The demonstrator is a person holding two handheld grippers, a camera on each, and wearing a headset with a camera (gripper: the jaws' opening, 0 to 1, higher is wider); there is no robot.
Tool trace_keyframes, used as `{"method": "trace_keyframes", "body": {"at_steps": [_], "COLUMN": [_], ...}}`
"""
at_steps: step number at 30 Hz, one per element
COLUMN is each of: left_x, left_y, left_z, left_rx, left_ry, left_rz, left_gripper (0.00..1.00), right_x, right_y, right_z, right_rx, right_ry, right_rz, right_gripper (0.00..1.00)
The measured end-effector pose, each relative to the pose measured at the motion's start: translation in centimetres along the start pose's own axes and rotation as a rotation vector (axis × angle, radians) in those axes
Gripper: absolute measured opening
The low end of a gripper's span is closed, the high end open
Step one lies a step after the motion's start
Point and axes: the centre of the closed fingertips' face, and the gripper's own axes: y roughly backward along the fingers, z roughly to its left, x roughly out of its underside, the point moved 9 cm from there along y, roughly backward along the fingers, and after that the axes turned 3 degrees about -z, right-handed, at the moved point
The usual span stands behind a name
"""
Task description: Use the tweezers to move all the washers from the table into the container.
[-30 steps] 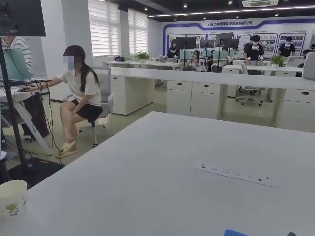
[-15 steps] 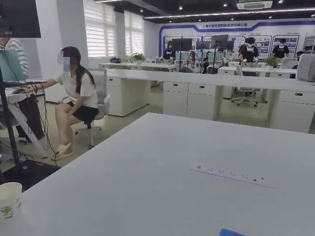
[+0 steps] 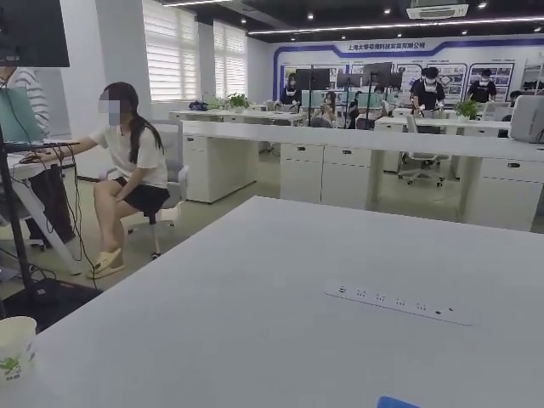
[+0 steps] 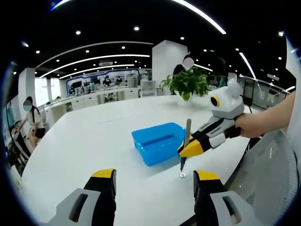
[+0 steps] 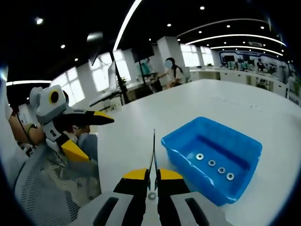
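Head view first: a paper cup [image 3: 13,348] sits on the far left near the bench [image 3: 255,297] edge. A power strip [image 3: 399,303] is over to the right, and a sliver of the blue container [image 3: 395,402] pokes in at the bottom.

In the left gripper view, the left tongs [image 4: 155,174] are spread wide with nothing in them. The container sits mid-bench. Just right of it, the right tongs [image 4: 189,149] are clamped on the tweezers [image 4: 187,132], which point down with the tip right over one washer [image 4: 182,175] lying on the bench. Can't tell if the tip is actually touching it.

In the right gripper view, four washers [image 5: 212,163] lie in a row inside the container.
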Motion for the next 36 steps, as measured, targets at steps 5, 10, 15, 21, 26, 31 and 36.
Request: {"method": "trace_keyframes", "body": {"at_steps": [5,10,15,21,26,31,36], "left_x": [0.0,0.0,0.0,0.2,0.2,0.2,0.4], "left_y": [0.0,0.0,0.0,-0.2,-0.1,0.0,-0.2], "left_z": [0.1,0.1,0.1,0.0,0.0,0.0,-0.2], "left_rx": [-0.001,-0.002,-0.002,0.006,0.002,-0.005,0.013], "left_ry": [0.000,0.000,0.000,0.001,-0.005,0.006,-0.003], "left_rz": [-0.001,-0.002,-0.002,0.017,0.024,0.019,0.044], "left_gripper": [0.66,0.66,0.66,0.66,0.66,0.66,0.66], "right_x": [0.2,0.8,1.1,1.3,1.6,1.7,1.7], "right_y": [-0.2,-0.5,-0.4,-0.5,-0.7,-1.1,-1.2], "right_z": [0.2,0.5,0.6,0.7,1.7,2.4,2.6], "right_rx": [-0.008,-0.018,-0.011,-0.016,-0.035,-0.016,-0.014], "right_ry": [-0.011,0.016,0.037,0.050,0.072,0.180,0.278], "right_rz": [0.006,0.042,0.055,0.037,0.011,0.019,0.034], "right_gripper": [0.04,0.04,0.04,0.04,0.06,0.05,0.04]}}
